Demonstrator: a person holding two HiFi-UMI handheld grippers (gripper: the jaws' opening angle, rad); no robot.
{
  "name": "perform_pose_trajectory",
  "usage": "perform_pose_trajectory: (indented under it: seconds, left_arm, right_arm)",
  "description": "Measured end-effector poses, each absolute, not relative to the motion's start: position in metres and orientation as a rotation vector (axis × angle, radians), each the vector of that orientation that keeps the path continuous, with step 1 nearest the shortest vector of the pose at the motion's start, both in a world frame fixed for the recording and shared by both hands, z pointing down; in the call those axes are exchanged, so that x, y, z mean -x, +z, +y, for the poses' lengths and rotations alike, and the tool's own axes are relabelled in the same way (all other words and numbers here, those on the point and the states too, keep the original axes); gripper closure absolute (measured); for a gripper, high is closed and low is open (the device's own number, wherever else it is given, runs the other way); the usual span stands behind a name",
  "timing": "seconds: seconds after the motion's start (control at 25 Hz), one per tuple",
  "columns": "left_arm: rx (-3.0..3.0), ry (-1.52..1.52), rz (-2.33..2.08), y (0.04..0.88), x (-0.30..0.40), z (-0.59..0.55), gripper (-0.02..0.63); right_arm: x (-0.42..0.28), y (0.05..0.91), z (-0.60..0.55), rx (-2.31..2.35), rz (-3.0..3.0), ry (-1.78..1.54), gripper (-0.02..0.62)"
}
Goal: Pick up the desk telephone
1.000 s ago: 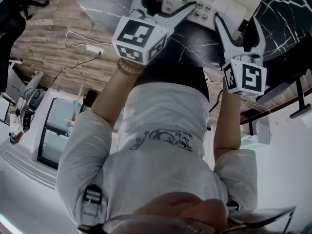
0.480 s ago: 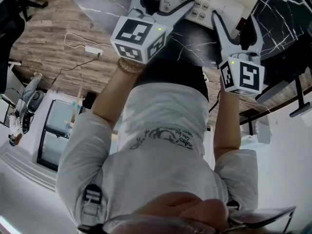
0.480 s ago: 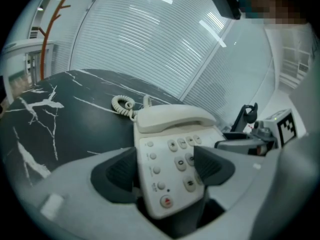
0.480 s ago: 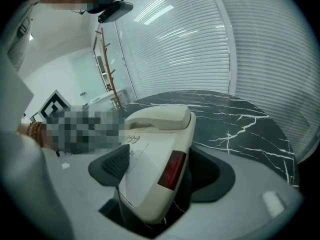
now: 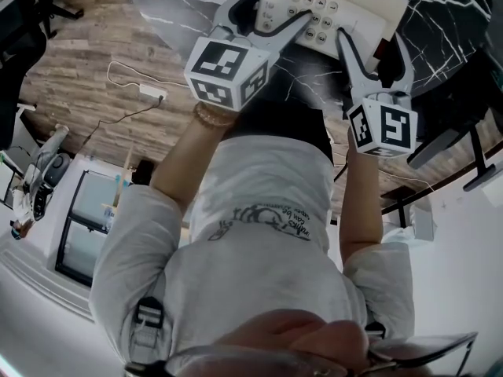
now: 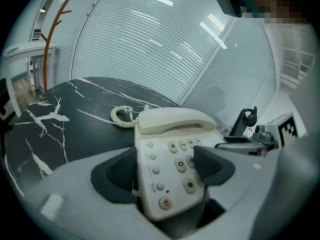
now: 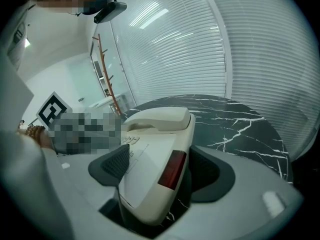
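A cream desk telephone (image 5: 338, 6), handset in its cradle, is gripped from both sides above the black marble table (image 5: 440, 22). My left gripper (image 5: 271, 16) is shut on its keypad end, one pad on the left edge and the other across the keys (image 6: 187, 159). My right gripper (image 5: 376, 44) is shut on the other end, with pads on the top face and on the side by a red panel (image 7: 172, 169). In the left gripper view the telephone (image 6: 160, 134) fills the jaws of that gripper (image 6: 167, 171). In the right gripper view the telephone (image 7: 160, 134) sits between the pads of the right gripper (image 7: 165, 173).
The coiled cord (image 6: 122, 115) trails onto the table (image 6: 75, 129) behind the phone. A white power strip (image 5: 151, 91) with its cable lies on the wooden floor. A coat stand (image 7: 107, 84) and window blinds stand beyond the table. A black stand (image 6: 246, 120) is at the right.
Both grippers have risen together with the telephone between them. Their marker cubes look larger and nearer in the head view, and the table has dropped away a little.
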State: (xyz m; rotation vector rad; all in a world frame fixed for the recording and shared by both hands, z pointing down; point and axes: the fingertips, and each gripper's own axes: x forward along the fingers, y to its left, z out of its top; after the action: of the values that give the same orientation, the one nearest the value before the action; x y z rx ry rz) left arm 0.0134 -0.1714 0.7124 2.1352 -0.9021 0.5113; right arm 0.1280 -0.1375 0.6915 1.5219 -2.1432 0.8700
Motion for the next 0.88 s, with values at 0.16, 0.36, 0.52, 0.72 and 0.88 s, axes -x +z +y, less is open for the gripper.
perform_pose_trajectory:
  seconds: [0.16,0.36,0.52,0.72,0.88]
  left_arm:
    - [-2.163,0.489,-0.926,0.683,-0.013,-0.177,0.252]
    - [-2.194,0.461,-0.944,0.644,-0.012,-0.184,0.252]
    - [-2.207,0.439,-0.969,0.608,-0.009,-0.185,0.252]
    - [-2.235,0.394,-0.994,0.56,-0.007,-0.187,0.251]
    - [-2.284,0.384,-1.012,0.523,-0.003,-0.189,0.252]
  right_arm:
    - [-0.127,0.664,-0.14,-1.549,-2.161,0.85,0.227]
    - [-0.127,0.626,-0.146,-1.579,-2.193,0.821,0.226]
    - [-0.125,0.591,-0.149,-1.591,-2.205,0.808,0.224]
    - [-0.123,0.543,-0.153,-1.623,-2.245,0.752,0.222]
    - [-0.12,0.509,-0.153,-1.656,-2.282,0.719,0.222]
